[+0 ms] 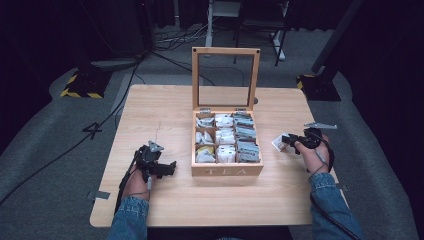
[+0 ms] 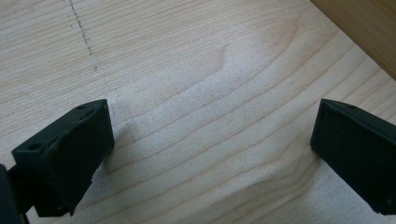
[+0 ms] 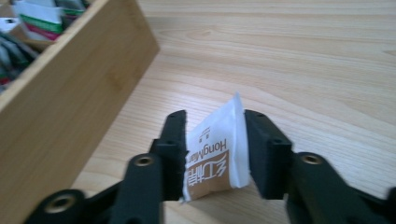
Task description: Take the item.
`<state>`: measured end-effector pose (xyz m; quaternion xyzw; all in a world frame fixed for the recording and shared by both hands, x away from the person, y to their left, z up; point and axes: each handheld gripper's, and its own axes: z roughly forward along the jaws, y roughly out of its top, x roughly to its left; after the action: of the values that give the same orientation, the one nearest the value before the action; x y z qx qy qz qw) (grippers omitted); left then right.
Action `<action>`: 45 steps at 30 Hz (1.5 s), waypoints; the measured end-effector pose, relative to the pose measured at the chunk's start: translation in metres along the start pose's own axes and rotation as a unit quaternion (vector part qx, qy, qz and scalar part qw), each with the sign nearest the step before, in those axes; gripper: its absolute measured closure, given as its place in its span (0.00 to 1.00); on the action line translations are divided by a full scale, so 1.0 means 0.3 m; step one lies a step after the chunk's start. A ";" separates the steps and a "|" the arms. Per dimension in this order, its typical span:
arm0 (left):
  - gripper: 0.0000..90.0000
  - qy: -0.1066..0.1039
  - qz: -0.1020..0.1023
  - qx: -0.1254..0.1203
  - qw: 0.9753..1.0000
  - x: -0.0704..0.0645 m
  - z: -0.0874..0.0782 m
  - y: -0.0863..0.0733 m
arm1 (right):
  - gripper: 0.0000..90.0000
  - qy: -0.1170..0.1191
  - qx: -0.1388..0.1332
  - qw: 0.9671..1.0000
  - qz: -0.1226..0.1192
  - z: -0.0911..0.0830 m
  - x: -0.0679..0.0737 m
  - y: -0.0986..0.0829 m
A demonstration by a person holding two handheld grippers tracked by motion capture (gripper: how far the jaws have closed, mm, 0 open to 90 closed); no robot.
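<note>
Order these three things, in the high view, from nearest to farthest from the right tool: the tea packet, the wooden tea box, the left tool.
1. Tea packet: between the jaws of the right tool.
2. Wooden tea box: at the table's middle, to its left.
3. Left tool: beyond the box, on the table's left side.

A tea box (image 1: pixel 227 170) stands mid-table (image 1: pixel 165 110), lid (image 1: pixel 226 76) raised at its far side, sachets in its compartments. The left gripper (image 1: pixel 167 167) sits just left of the box. The right gripper (image 1: pixel 285 141) sits to the box's right, a tea sachet (image 3: pixel 217 154) between its jaws, above the table.
</note>
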<state>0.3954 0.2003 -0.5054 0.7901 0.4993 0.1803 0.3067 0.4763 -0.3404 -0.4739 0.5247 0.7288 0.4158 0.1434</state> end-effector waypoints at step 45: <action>0.00 -0.001 -0.001 0.000 1.000 0.001 0.001 0.001 | 0.48 0.124 -0.038 0.984 -0.124 -0.251 0.234 -0.047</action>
<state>0.3960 0.2004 -0.5055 0.7899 0.4995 0.1793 0.3071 0.3900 -0.3140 -0.4226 0.3692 0.7840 0.4839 0.1218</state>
